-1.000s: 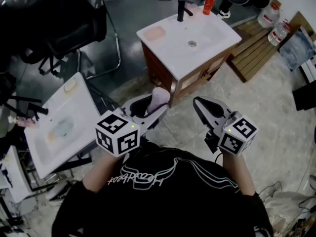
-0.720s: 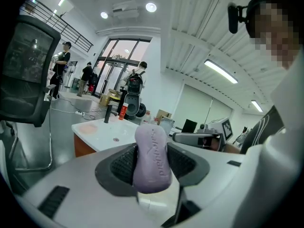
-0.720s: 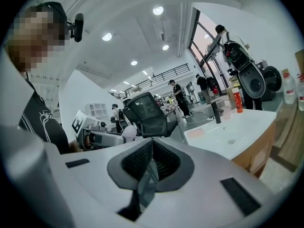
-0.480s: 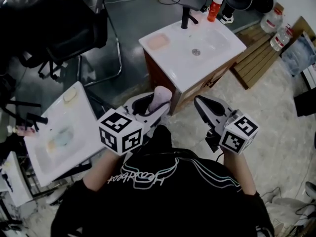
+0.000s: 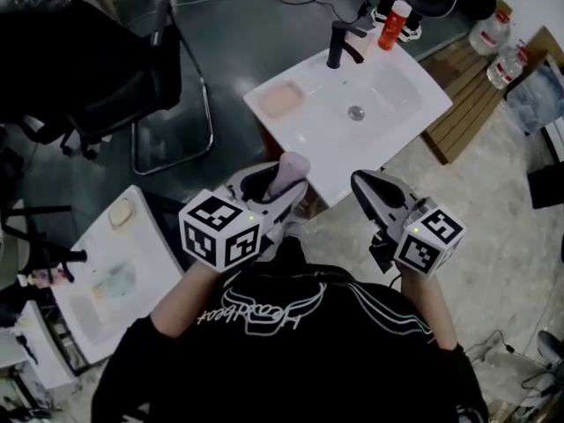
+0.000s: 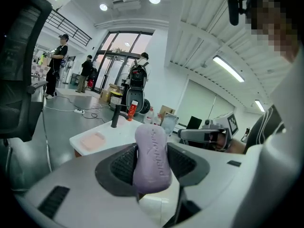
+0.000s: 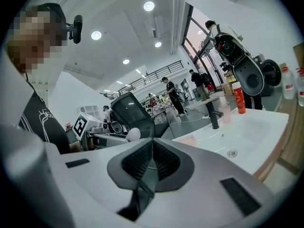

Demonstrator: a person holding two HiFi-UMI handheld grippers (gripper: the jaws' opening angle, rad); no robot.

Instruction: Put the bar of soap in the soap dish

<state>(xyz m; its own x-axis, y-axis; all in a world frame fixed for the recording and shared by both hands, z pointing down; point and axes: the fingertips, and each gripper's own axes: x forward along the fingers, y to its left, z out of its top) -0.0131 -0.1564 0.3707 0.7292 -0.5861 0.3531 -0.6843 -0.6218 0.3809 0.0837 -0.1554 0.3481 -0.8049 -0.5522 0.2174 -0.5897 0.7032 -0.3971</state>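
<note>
**Bar of soap** [image 6: 151,156]: pale lilac and oblong. It is standing on end between the pads of the left gripper [image 5: 280,183], at the centre of the head view, by the near edge of the white washbasin [image 5: 328,144]. It is hanging in the air and resting on nothing.

**Left gripper:** the jaws are standing fairly wide and pressing on the two broad faces of the bar. The upper half of the bar is sticking out above the pads. The hold is looking square, with no marked tilt.

**Right gripper** [image 7: 152,144]: the jaws are lying closed together and gripping nothing. It is hanging right of centre in the head view, beside the left gripper and apart from it.

**Soap dish** [image 5: 282,100]: pink, shallow and rectangular. It is sitting on the basin's left corner, in the upper middle of the head view, left of the black tap [image 5: 343,45]. It is looking empty. A red bottle [image 5: 395,14] is standing beyond the tap, at the top of the frame.

**Step in hand:** this is reading as the carry. The soap is gripped, the dish is not yet reached, and the two are well apart.

**Next move:** it is calling for the left gripper to travel up the frame, over the basin's near edge, until the bar is above the dish. Since the bar is standing on end, it will probably need lowering and tipping to lie flat. The jaws should part only once it is resting in the dish. The basin rim and the tap are looking like the things to stay clear of.
</note>
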